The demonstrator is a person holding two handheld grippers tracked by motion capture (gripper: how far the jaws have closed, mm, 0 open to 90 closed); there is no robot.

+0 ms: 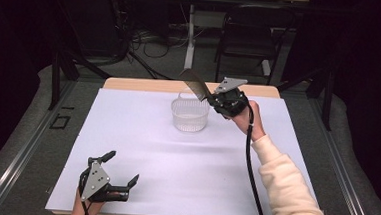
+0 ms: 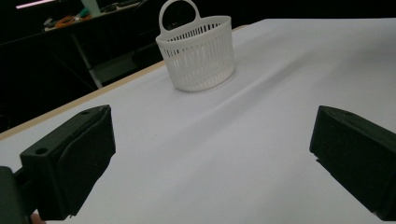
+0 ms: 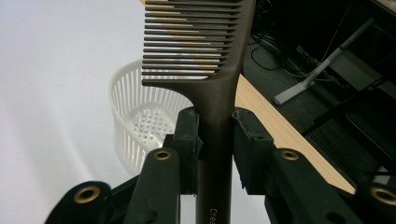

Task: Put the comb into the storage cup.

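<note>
Nearest me, my left gripper [image 1: 116,175] rests at the front edge of the white table [image 1: 141,149], jaws wide apart and holding nothing; it looks across bare cloth toward the basket [image 2: 198,53]. Farther out, my right gripper [image 1: 214,100] has its jaws clamped on the handle of a dark comb [image 3: 219,79], teeth end raised and tilted, held up just beside and above the basket's [image 1: 190,115] rim. The basket looks empty. I judge I'm in the carrying step, about to drop the comb in. Next I need to bring the comb over the opening, tip it down, then part the jaws.
</note>
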